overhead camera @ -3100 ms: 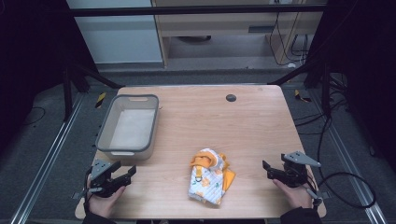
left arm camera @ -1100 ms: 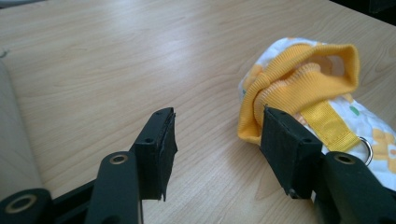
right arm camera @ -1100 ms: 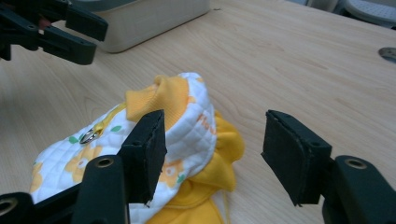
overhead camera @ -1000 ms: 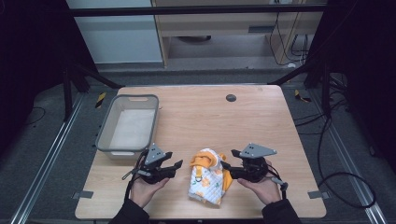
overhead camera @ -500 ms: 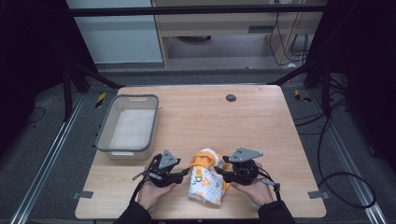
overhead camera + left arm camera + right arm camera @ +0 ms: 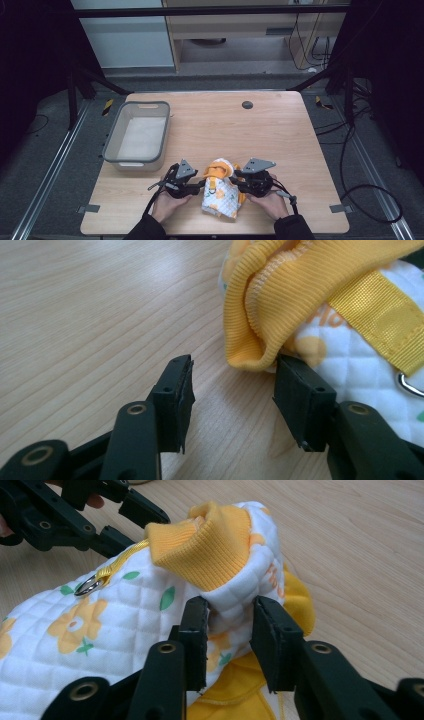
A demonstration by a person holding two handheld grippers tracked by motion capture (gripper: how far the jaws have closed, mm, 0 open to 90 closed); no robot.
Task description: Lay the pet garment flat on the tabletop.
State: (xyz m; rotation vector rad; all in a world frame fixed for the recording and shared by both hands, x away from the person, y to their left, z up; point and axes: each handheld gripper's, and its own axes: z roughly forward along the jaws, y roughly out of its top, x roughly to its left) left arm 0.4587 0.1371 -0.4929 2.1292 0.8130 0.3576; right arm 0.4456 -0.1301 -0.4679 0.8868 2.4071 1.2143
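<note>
A small white quilted garment [image 6: 220,194] with orange flowers and yellow ribbed trim lies crumpled near the table's front edge. My left gripper [image 6: 200,186] sits at its left side. In the left gripper view that gripper [image 6: 232,385] is open, and its right jaw touches the yellow ribbed cuff [image 6: 280,290] while the left jaw rests over bare wood. My right gripper [image 6: 239,184] is at the garment's right side. Its jaws [image 6: 227,615] pinch a fold of the white quilted fabric [image 6: 125,615] just under a yellow cuff [image 6: 210,540]. The left gripper [image 6: 75,515] shows behind the garment.
A grey plastic bin [image 6: 112,145] stands empty at the table's left, behind my left hand. A small black round grommet [image 6: 247,105] sits near the far edge. Bare wood [image 6: 280,135] stretches across the middle and right of the table.
Both grippers came in from the table's front corners to the two sides of the garment. The right jaws now hold a fold of it; the garment has shifted slightly.
</note>
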